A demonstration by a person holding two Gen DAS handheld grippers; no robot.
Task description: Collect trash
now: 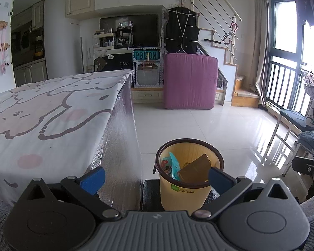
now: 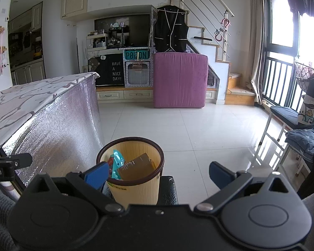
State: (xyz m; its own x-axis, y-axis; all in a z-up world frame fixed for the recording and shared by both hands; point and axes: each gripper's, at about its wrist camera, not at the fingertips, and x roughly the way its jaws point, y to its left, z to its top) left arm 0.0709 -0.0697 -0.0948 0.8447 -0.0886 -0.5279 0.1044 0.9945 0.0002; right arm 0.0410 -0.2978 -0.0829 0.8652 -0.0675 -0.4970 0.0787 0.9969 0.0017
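The round yellow ribbed plastic wastebasket with a dark brown rim (image 1: 188, 175) stands on a black block on the white tiled floor, just beside the foil-sided desk (image 1: 52, 113). Inside lie one brown cardboard box (image 1: 195, 170) and one teal wrapper (image 1: 174, 167) — plus something reddish I cannot identify. The left hand-held gripper (image 1: 156, 178) and right hand-held gripper (image 2: 160, 175) both gape wide, holding nothing. The cartoon-print desk top shows no trash, so collecting looks finished — or the next move means finding another piece.
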